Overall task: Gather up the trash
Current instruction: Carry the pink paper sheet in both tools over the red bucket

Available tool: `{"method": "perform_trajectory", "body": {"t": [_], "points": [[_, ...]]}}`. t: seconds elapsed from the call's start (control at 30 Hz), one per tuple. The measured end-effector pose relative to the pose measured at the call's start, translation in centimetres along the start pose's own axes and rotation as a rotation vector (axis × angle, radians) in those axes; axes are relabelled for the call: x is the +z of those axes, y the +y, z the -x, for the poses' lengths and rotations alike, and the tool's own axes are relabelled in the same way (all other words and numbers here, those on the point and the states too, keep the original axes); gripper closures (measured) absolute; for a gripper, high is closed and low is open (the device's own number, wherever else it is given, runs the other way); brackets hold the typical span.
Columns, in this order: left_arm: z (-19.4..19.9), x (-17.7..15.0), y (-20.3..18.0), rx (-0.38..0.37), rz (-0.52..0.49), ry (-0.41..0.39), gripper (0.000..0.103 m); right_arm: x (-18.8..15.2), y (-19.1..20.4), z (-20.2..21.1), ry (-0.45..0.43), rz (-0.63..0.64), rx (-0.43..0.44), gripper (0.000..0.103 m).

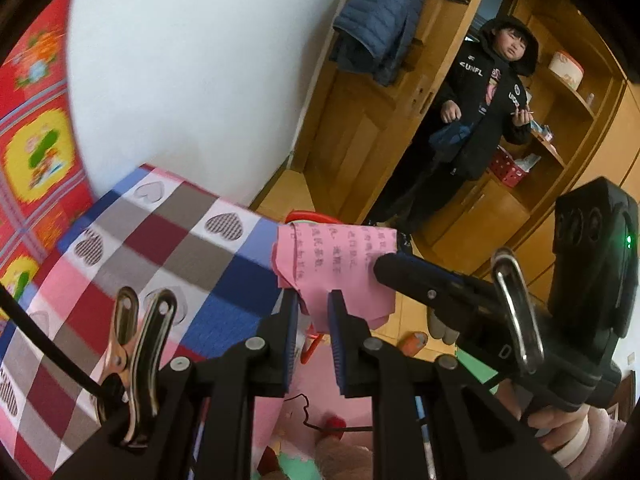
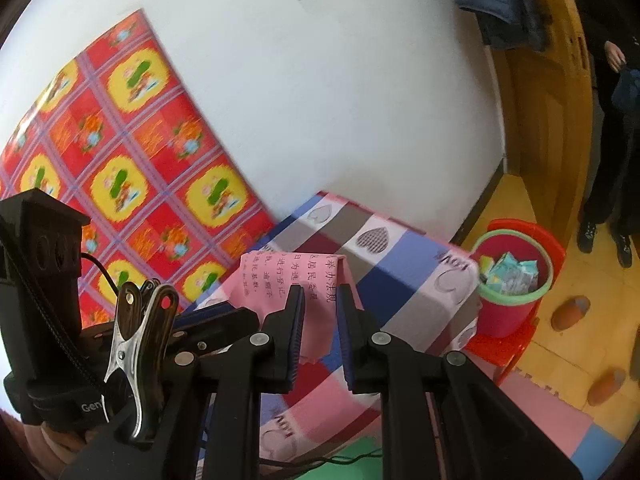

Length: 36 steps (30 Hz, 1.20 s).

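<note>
Left wrist view — left gripper (image 1: 314, 304) clenched on the lower edge of a pink printed paper (image 1: 336, 264), held in the air past the corner of a checked heart-pattern bed cover (image 1: 160, 248); the right gripper (image 1: 386, 266) grasps the same sheet from the right side. Right wrist view — right gripper (image 2: 320, 300) pinches the paper (image 2: 292, 280) over the cover (image 2: 400, 280), with a red bin (image 2: 516, 280) holding cartons on the floor beyond, near two slippers (image 2: 570, 312).

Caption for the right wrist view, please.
Both grippers carry a folded pink paper over the checked cloth, toward the red bin.
</note>
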<state>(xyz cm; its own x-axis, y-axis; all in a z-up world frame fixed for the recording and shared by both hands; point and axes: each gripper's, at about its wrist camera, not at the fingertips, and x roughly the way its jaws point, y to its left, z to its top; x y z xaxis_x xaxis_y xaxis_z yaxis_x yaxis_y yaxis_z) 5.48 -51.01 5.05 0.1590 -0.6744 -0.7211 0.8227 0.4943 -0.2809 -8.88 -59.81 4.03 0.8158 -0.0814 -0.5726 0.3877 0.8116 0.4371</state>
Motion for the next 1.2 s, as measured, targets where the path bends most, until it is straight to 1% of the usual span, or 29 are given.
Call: {"method": "perform_trajectory", "body": {"t": [0.23, 0.37, 0.53, 0.67, 0.73, 0.97, 1.2], "points": [[-5.0, 3.3, -4.2, -0.01, 0.017, -0.004, 0.088, 3.6, -5.9, 0.0, -0.009, 0.001, -0.01, 0.084], [-7.9, 4.5, -7.2, 0.009, 0.021, -0.003, 0.088, 5.7, -10.0, 0.2, 0.001, 0.008, 0.001, 0.084], [-12.1, 5.8, -10.2, 0.013, 0.086, 0.012, 0.088, 7.6, -15.1, -0.2, 0.045, 0.025, 0.007, 0.084], [-15.0, 6.7, -12.0, 0.019, 0.108, 0.016, 0.088, 8.6, -18.9, -0.6, 0.082, 0.035, 0.012, 0.084], [-16.6, 6.8, -12.7, 0.008, 0.122, 0.032, 0.088, 8.9, -20.4, -0.7, 0.093, 0.041, 0.011, 0.084], [-21.1, 7.4, -13.8, 0.018, 0.123, 0.076, 0.088, 9.0, -25.6, -2.6, 0.142, -0.003, 0.002, 0.084], [-25.6, 8.1, -12.5, 0.021, 0.135, 0.104, 0.088, 9.5, -29.0, -6.0, 0.187, -0.028, 0.001, 0.084]]}}
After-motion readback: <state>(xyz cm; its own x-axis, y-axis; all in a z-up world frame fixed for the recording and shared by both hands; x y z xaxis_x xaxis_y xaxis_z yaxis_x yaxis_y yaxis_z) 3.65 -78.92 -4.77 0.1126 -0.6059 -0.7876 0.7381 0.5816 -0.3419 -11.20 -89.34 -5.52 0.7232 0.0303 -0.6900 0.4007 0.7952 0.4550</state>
